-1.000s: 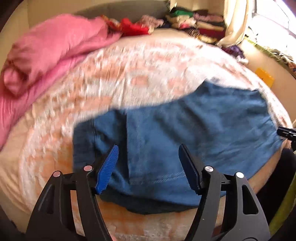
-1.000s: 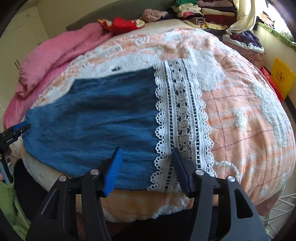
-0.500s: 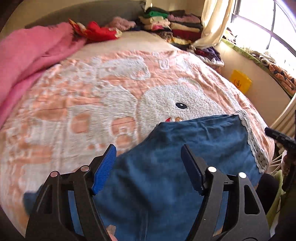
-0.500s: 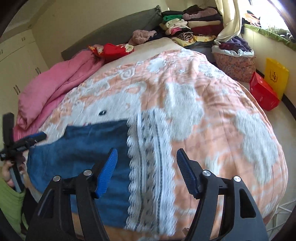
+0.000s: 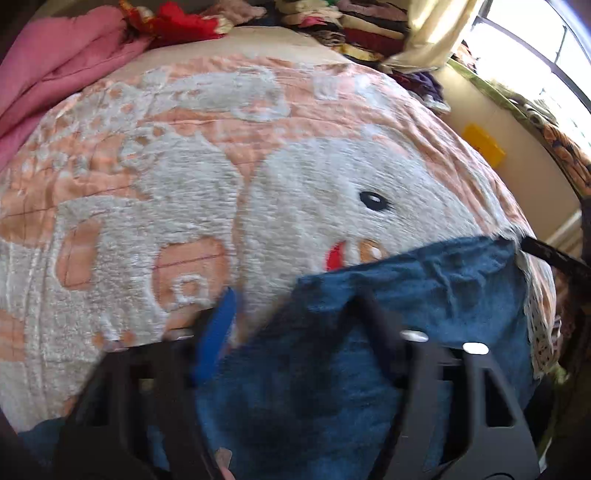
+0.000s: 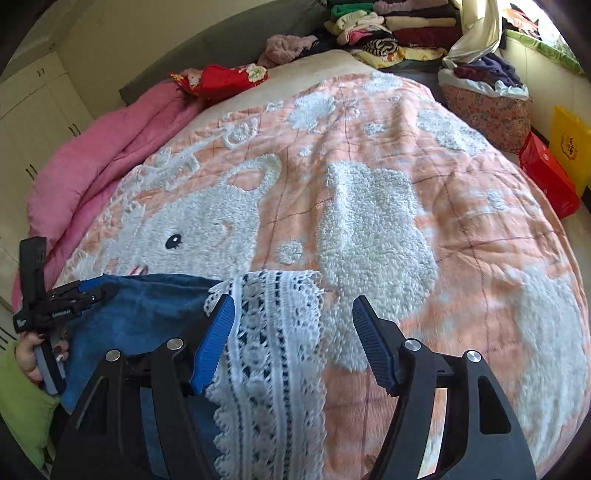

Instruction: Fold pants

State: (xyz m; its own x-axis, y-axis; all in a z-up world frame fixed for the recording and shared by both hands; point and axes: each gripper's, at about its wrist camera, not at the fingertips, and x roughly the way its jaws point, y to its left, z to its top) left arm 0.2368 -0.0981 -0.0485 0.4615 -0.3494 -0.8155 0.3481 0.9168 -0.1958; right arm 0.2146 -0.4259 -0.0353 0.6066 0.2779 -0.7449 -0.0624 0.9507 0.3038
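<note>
Shifted since the earlier views: pants point(image 5: 424, 295) now bunched nearer the front edge of the bed point(image 6: 369, 221), less blue cloth spread across the bedspread; both cameras carried sideways over it.

Item: pants, blue denim-like cloth with white lace trim point(image 6: 273, 350) at one end. Location: front edge of bed, lying on the peach-and-white bedspread, lace end toward the right gripper point(image 6: 293, 339), plain blue end toward the left gripper point(image 5: 295, 325).

Left gripper: fingers just closing, blue cloth between them; blurred, so pressing contact not confirmed. From the right wrist view, tips seen at the far blue corner, apparently pinching it.

Right gripper: fingers standing wide apart, lace trim lying between and beneath them, not clamped.

Step in hand, judged: taking hold of both ends ahead of a fold; left end nearly secured, right end not yet.

Next move, judged: lowering the right fingers onto the lace edge and closing there, through all layers, before any lift; then carrying one end over the other with edges kept aligned.

Nearby: pink quilt point(image 6: 92, 166), stacked clothes point(image 6: 388, 26) at the far side.
</note>
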